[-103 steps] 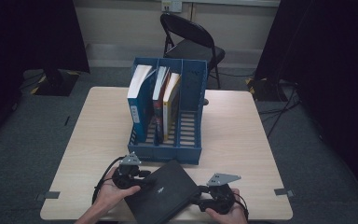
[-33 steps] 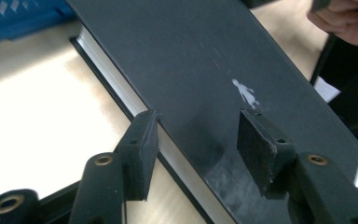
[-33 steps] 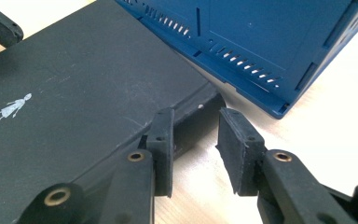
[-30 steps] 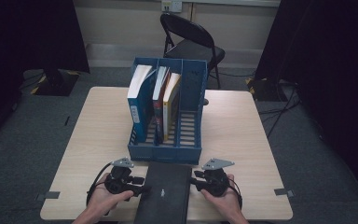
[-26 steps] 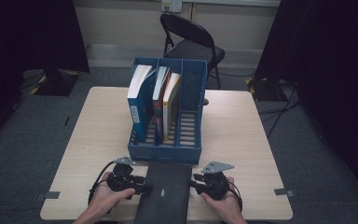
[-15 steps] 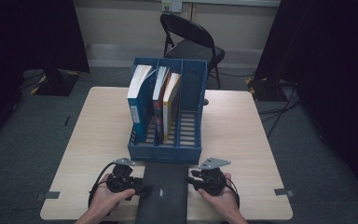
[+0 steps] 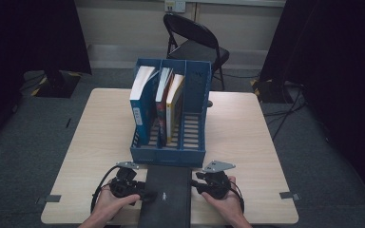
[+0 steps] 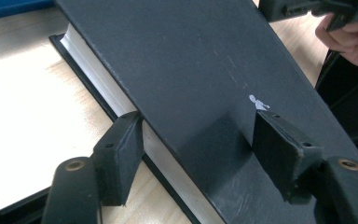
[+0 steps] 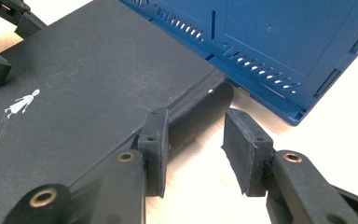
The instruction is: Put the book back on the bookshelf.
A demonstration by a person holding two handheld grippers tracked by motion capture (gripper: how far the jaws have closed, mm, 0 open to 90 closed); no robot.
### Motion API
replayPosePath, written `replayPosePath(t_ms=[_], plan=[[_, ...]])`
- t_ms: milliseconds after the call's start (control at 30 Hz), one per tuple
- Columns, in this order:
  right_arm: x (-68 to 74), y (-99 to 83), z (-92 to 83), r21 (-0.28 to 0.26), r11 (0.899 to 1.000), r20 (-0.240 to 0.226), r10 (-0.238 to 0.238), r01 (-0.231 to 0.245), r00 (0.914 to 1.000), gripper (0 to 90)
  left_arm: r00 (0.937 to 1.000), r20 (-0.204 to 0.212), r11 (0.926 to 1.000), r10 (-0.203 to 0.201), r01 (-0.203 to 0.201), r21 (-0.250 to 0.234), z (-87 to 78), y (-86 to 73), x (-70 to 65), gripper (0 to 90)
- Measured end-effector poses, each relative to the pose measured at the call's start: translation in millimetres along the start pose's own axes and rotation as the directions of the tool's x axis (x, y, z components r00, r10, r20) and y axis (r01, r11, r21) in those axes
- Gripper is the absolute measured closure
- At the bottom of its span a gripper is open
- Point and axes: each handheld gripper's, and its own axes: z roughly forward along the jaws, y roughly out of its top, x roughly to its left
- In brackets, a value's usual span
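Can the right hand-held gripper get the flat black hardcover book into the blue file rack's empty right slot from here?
Probably yes: the right hand-held gripper sits at the black hardcover book, directly before the blue file rack's empty right slot, nothing between.

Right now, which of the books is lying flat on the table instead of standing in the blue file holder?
The black book at the near edge, between the two grippers. It lies flat, cover up; the other three stand upright in the blue file holder beyond it.
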Motion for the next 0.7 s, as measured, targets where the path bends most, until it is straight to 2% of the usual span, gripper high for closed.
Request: replayPosePath(t_ms=[100, 133, 200, 233, 333, 467, 567, 700], plan=[[0.0, -0.1, 0.0, -0.002, 1.0, 0.002, 0.002, -0.002, 1.0, 59.8, 0.9998, -0.004, 0.9998, -0.018, 0.018, 0.005, 1.4, 0.4, -0.7, 32.9], [0.1, -0.1, -0.1, -0.001, 1.0, 0.004, 0.0, 0.0, 1.0, 59.7, 0.9991, 0.004, 0.9991, -0.042, 0.042, 0.01, 2.4, 0.6, 0.2, 32.4], [0.2, -0.4, -0.1, -0.002, 1.0, 0.006, 0.001, -0.001, 1.0, 59.5, 0.9976, 0.02, 0.9976, -0.066, 0.065, 0.023, 4.0, 0.9, 2.7, 30.0], [0.3, -0.4, -0.1, -0.001, 1.0, 0.005, 0.0, 0.0, 1.0, 59.4, 0.9975, 0.019, 0.9974, -0.068, 0.067, 0.025, 3.9, 1.3, 2.3, 30.3], [-0.2, -0.6, -0.1, -0.001, 1.0, 0.004, 0.001, -0.001, 1.0, 58.6, 0.9991, -0.015, 0.9989, -0.039, 0.039, 0.024, 1.0, 3.2, -2.4, 31.7], [-0.7, -0.7, -0.2, 0.0, 1.0, 0.002, 0.002, -0.002, 1.0, 58.1, 0.9987, -0.036, 0.9993, -0.035, 0.035, -0.011, -5.2, 4.8, -1.0, 44.8], [-0.9, -0.6, -0.2, 0.0, 1.0, 0.002, 0.0, 0.0, 1.0, 58.1, 0.9988, -0.048, 0.9999, -0.012, 0.012, -0.005, -4.4, 5.2, -4.2, 42.9], [-1.1, -0.7, -0.3, 0.001, 1.0, 0.001, 0.001, -0.001, 1.0, 58.1, 0.9981, -0.007, 0.9978, -0.061, 0.061, -0.025, -6.7, 4.7, 0.4, 42.6]])
